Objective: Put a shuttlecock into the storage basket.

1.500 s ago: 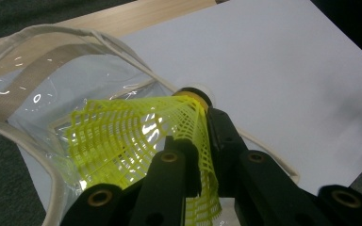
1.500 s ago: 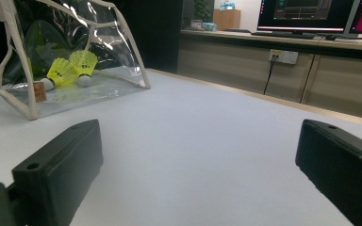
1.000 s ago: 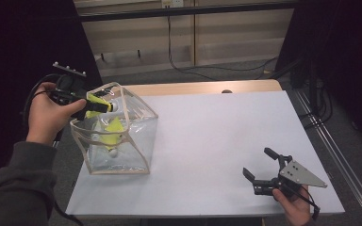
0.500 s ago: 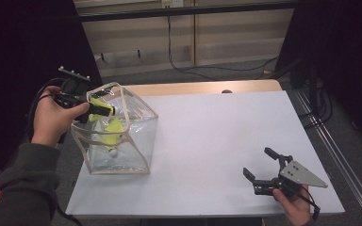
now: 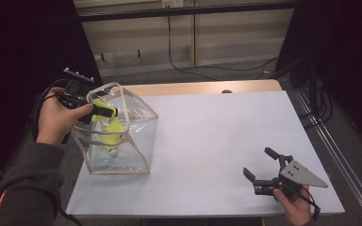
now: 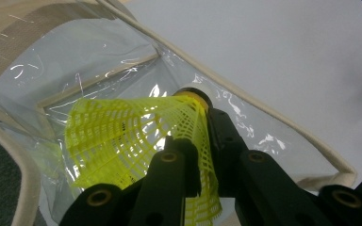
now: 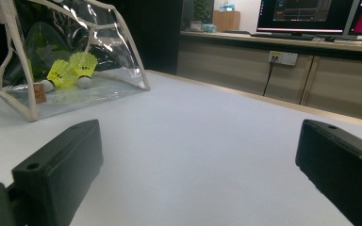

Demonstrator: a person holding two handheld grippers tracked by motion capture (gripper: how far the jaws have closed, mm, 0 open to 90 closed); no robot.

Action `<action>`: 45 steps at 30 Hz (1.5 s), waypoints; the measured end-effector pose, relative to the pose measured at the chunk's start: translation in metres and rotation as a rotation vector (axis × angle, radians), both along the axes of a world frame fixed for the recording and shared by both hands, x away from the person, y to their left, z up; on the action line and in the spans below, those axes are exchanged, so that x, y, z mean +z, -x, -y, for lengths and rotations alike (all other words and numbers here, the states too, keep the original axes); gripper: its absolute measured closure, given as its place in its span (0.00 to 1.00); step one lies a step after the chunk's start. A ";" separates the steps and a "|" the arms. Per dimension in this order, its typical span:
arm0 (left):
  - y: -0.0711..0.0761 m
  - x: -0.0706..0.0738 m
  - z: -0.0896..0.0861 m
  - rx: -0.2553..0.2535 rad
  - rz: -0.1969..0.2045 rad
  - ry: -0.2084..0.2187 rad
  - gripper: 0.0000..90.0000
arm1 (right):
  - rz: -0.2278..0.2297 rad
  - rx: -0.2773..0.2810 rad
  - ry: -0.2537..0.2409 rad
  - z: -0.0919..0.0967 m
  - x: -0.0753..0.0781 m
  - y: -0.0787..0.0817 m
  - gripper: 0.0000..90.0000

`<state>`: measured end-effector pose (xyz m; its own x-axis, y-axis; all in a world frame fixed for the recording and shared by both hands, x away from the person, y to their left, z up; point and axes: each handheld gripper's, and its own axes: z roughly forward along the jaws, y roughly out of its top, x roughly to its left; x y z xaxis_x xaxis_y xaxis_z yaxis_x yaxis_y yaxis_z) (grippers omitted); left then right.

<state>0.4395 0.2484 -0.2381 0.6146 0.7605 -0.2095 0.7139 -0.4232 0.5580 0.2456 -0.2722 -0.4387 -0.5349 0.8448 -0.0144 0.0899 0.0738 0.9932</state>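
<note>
over the open mouth of the clear pouch (image 5: 122, 136), at the left edge of the white worktop (image 5: 217, 141), the left tongs (image 5: 104, 111) hang with a yellow shuttlecock (image 6: 136, 136) pinched between them. the left gripper view shows the jaws clenched on the mesh skirt close to the cork end, skirt flaring to the left, cork tip pointing into the pouch. two more yellow shuttlecocks (image 7: 70, 70) lie on the pouch floor, side by side, plain in the right gripper view. the right tongs (image 5: 263, 172) rest low over the near right part of the worktop, released, jaws wide apart and nothing between them, well apart from the pouch.

the work in hand looks like dropping shuttlecocks into the pouch. a shuttlecock of this kind should be very light, with a springy plastic skirt that gives under pressure and a firmer cork. the grip near the cork seems the sound place, since the skirt is narrow and stiffest there; farther out the mesh would likely fold or slip. the pouch itself looks soft and thin-walled, stiffened only by its cloth-bound rim (image 5: 139, 101), so it may tip or slide if the tongs brush it.
</note>
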 end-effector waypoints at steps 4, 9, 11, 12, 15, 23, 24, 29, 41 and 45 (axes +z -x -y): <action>0.000 -0.003 0.002 -0.001 -0.008 -0.001 0.94 | 0.001 0.000 0.000 0.000 0.000 0.000 0.01; -0.001 -0.007 0.004 -0.009 -0.013 -0.004 0.94 | 0.003 0.003 0.001 0.000 0.000 0.000 0.01; -0.002 -0.008 0.004 -0.009 -0.013 0.000 0.94 | 0.004 0.000 0.000 0.000 0.000 0.000 0.01; -0.002 -0.008 0.004 -0.010 -0.015 -0.004 0.94 | 0.004 -0.001 0.000 0.000 0.000 0.000 0.01; -0.002 -0.010 0.005 -0.009 -0.017 -0.002 0.94 | 0.007 0.001 0.001 0.001 0.000 0.000 0.01; -0.003 -0.016 0.007 -0.014 -0.027 -0.004 0.94 | 0.006 0.001 0.001 0.000 0.001 0.000 0.01; -0.003 -0.016 0.007 -0.011 -0.030 -0.003 0.94 | 0.008 0.001 -0.003 0.000 0.001 0.000 0.01; -0.004 -0.018 0.006 -0.007 -0.034 -0.005 0.94 | 0.007 0.000 0.000 0.001 0.001 0.000 0.01; -0.006 -0.025 0.008 0.005 -0.045 0.001 0.94 | 0.007 -0.004 -0.006 0.000 0.001 0.001 0.01; -0.008 -0.029 0.009 0.002 -0.053 0.002 0.93 | 0.009 -0.005 -0.006 0.001 0.001 0.001 0.01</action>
